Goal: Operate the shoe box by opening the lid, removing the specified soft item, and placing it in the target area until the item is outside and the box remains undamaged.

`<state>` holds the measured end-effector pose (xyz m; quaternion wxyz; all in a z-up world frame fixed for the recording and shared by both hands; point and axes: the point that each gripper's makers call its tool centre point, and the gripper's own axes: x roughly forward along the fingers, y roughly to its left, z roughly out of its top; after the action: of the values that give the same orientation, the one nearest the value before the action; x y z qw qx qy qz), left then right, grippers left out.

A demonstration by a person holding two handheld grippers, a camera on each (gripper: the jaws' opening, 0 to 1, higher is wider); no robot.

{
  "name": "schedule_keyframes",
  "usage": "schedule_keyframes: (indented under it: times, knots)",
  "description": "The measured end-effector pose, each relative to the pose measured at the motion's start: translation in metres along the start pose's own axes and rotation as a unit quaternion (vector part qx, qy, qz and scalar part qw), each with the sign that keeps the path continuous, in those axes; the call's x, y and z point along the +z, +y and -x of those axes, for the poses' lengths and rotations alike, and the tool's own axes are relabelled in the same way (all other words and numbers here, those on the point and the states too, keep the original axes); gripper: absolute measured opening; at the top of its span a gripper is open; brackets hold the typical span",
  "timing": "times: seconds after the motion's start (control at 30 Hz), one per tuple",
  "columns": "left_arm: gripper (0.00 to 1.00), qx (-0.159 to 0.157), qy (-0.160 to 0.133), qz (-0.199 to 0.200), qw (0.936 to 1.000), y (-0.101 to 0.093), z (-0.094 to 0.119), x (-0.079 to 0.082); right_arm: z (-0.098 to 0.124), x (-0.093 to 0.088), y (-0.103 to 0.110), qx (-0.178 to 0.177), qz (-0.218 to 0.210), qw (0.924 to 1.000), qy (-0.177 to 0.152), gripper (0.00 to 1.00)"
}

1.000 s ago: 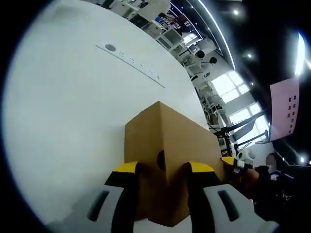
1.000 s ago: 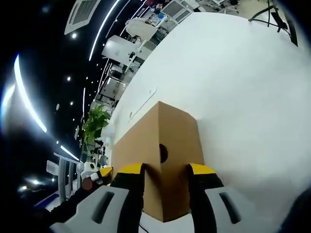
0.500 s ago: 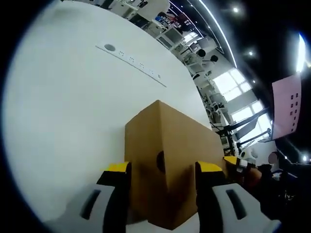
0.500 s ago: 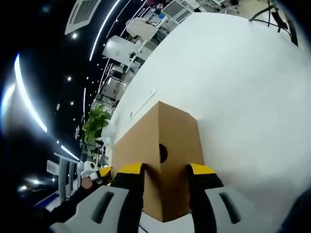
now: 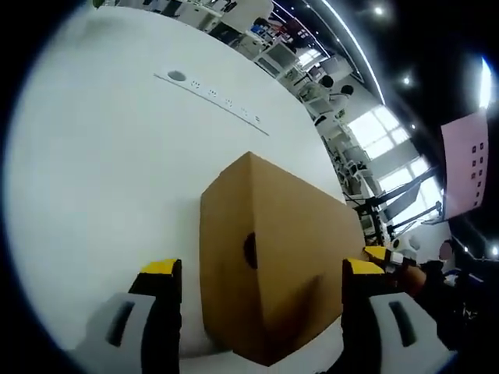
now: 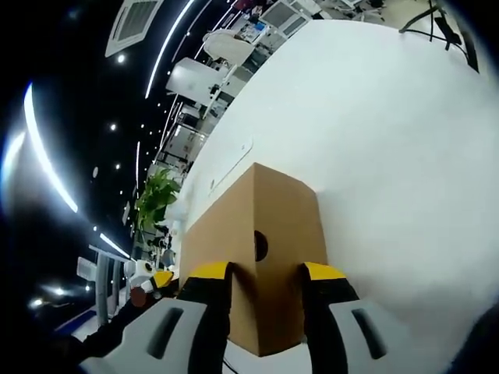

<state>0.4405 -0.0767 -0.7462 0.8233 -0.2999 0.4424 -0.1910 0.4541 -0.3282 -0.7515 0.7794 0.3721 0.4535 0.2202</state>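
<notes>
A brown cardboard shoe box (image 5: pixel 288 234) stands closed on the white table (image 5: pixel 101 156), one end with a round finger hole facing me. My left gripper (image 5: pixel 261 269) is open, its yellow-tipped jaws spread wide on either side of the box's near corner without touching it. In the right gripper view the same box (image 6: pixel 288 210) shows its other end. My right gripper (image 6: pixel 265 271) is shut on that end's corner, one jaw pressed on each face. The right gripper's yellow tip (image 5: pixel 382 255) peeks from behind the box, and the left gripper's tip (image 6: pixel 160 279) shows at the far end.
A recessed socket strip (image 5: pixel 210 92) runs across the table beyond the box, also seen as a thin strip (image 6: pixel 230 166). Wide bare tabletop (image 6: pixel 390 117) lies around the box. A potted plant (image 6: pixel 152 202) and office furniture stand past the table's edge.
My left gripper's jaws have opened from pinching the box corner to a wide spread. The right gripper keeps its hold, and the box has not moved.
</notes>
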Motion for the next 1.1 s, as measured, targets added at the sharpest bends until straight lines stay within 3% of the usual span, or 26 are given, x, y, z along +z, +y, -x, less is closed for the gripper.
schedule_keyframes:
  times: [0.07,0.33,0.47,0.6,0.83,1.03,1.1]
  knots:
    - [0.99,0.006,-0.012,-0.005,0.9999,-0.002,0.002,0.005,0.0,0.0,0.0,0.001,0.001,1.0,0.0,0.33]
    - [0.99,0.012,-0.022,-0.044,0.9987,-0.021,0.015,0.013,0.0,0.001,-0.002,0.006,0.0,1.0,0.0,0.32]
    - [0.99,0.025,-0.029,-0.082,0.9959,-0.032,0.025,0.019,-0.001,0.001,-0.002,0.007,-0.002,1.0,-0.001,0.32]
    - [0.99,0.026,-0.062,-0.1,0.9927,-0.05,0.038,0.032,-0.001,0.002,-0.003,0.009,0.0,1.0,0.003,0.32]
    - [0.99,0.056,-0.088,-0.166,0.9806,-0.069,0.059,0.042,-0.001,0.002,-0.005,0.011,-0.002,0.9999,0.006,0.32]
    - [0.99,0.09,-0.107,-0.238,0.9611,-0.087,0.077,0.048,0.0,0.001,-0.004,0.015,0.001,0.9999,0.003,0.32]
    - [0.99,0.106,-0.112,-0.27,0.9504,-0.092,0.082,0.05,0.0,0.002,-0.004,0.016,0.001,0.9999,0.003,0.32]
